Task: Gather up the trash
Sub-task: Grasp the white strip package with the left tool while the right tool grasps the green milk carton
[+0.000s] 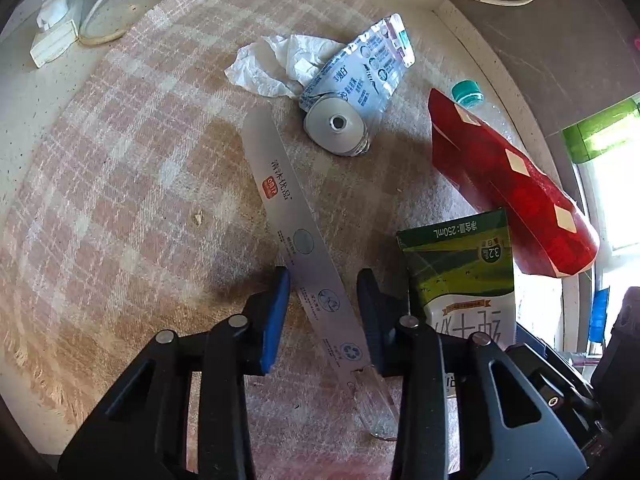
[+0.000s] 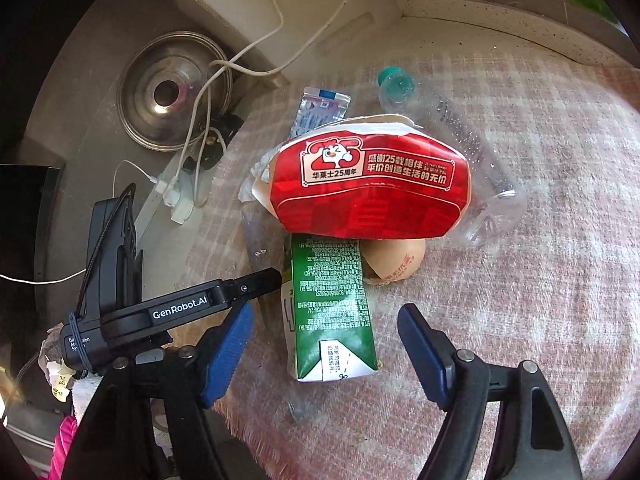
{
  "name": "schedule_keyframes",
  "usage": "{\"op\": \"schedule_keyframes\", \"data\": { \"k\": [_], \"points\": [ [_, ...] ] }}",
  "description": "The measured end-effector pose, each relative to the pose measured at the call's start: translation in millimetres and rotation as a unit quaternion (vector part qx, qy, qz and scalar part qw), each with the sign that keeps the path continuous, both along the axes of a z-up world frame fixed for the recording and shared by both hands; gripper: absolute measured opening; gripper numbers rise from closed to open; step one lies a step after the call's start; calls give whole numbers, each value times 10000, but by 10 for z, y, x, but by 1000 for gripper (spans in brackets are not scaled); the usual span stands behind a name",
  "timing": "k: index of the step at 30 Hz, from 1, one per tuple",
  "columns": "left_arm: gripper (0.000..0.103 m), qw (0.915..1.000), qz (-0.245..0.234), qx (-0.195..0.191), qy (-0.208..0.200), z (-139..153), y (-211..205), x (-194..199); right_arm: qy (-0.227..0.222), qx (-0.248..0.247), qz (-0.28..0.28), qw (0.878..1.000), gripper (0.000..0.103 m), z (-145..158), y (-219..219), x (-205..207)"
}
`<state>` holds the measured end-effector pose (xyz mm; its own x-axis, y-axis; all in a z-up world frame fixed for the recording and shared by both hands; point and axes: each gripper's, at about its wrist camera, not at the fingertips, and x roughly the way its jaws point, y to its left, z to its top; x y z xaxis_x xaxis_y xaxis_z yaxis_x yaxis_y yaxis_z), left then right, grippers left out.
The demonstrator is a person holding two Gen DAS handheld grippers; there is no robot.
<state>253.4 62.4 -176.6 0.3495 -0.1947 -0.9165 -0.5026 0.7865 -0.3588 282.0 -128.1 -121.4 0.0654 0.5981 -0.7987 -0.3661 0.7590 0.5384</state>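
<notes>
Left hand-held gripper [image 1: 324,292] straddles flat wrapper strip [image 1: 298,232], unclenched; right hand-held gripper [image 2: 324,344] spread around milk carton [image 2: 332,312].

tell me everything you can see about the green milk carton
The green milk carton is a small printed paper box, green with a white end and folded flap, and looks intact. It lies flat on the checked cloth, between the open right tongs, which do not touch it. Its far end sits under the red paper box, beside an eggshell.

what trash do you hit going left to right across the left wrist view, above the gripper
crumpled white tissue → long silver wrapper strip → flattened blue-and-white pouch with a round cap → green milk carton → red paper food box
</notes>
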Motion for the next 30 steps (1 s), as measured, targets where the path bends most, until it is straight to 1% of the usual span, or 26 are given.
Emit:
{"op": "schedule_keyframes", "data": {
  "k": [1,3,4,5,7,8,10,13,18,27,30],
  "points": [
    [30,10000,5,-27,-17,-10,6,-9,15,-18,3,10000,75,-16,13,10],
    [26,9999,32,-96,-58,-21,29,-36,48,-55,13,10000,73,-46,31,10],
    [25,9999,33,-120,-76,-25,37,-39,65,-69,15,10000,70,-61,52,22],
    [21,9999,30,-117,-88,-24,41,-42,88,-86,18,9999,68,-75,69,26],
    [18,9999,6,-110,-116,-20,70,-54,146,-118,26,9998,57,-109,92,23],
    [18,9998,5,-118,-137,1,96,-96,169,-126,27,9998,54,-124,102,21],
    [16,9997,15,-149,-172,14,128,-133,204,-114,20,9997,43,-147,107,10],
    [15,9997,5,-118,-216,52,164,-203,169,-123,-12,9998,41,-152,103,-12],
    [15,9995,-17,-55,-307,173,156,-333,102,-93,-78,9999,41,-126,76,-56],
    [15,9985,-104,38,-529,392,178,-589,-51,1,4,10000,40,49,8,-266],
    [14,9982,-155,135,-567,441,174,-673,-86,38,-2,10000,40,113,-10,-359]
  ]
}}
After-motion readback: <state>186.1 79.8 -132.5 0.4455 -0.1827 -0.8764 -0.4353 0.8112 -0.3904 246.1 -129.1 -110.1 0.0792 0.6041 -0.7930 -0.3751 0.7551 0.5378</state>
